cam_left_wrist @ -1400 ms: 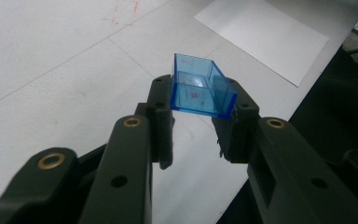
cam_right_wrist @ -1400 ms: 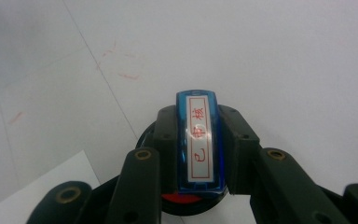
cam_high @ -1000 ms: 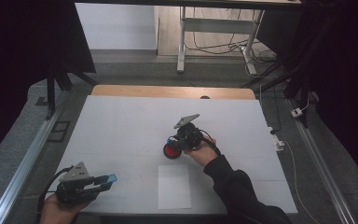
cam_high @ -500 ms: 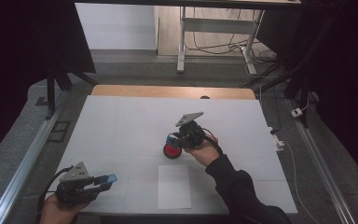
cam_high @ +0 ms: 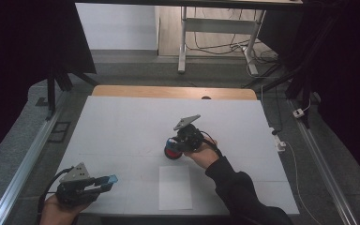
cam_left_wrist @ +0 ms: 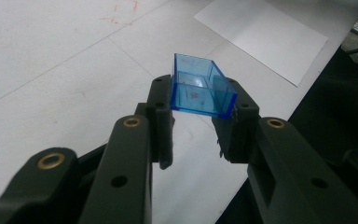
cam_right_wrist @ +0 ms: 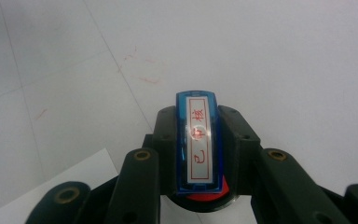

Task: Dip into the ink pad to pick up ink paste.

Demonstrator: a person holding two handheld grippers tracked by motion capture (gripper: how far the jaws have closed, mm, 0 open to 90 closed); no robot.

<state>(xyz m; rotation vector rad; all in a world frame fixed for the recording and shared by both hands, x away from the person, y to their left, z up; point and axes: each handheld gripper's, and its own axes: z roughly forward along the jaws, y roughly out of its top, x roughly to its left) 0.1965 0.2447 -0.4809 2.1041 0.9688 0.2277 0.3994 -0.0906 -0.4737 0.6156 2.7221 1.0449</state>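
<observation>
From above, the left gripper [cam_high: 107,180] sat near the front left corner of the white desk [cam_high: 122,122], its jaws clamped on a small blue cap [cam_high: 111,178]. The right gripper [cam_high: 176,149] was near the middle of the desk, closed on a stamp [cam_high: 172,149] that stood on a round red ink pad [cam_high: 170,152], just behind a white sheet of paper [cam_high: 175,187] lying by the front edge. In the left gripper view, the blue cap [cam_left_wrist: 201,86] was a clear, open-ended box pinched between both pads, lifted off the desk, with the paper [cam_left_wrist: 263,35] off to the far right. In the right gripper view, the jaws gripped the stamp [cam_right_wrist: 199,142] by its blue sides, its white label with red characters facing up, the ink pad [cam_right_wrist: 205,196] beneath it.
</observation>
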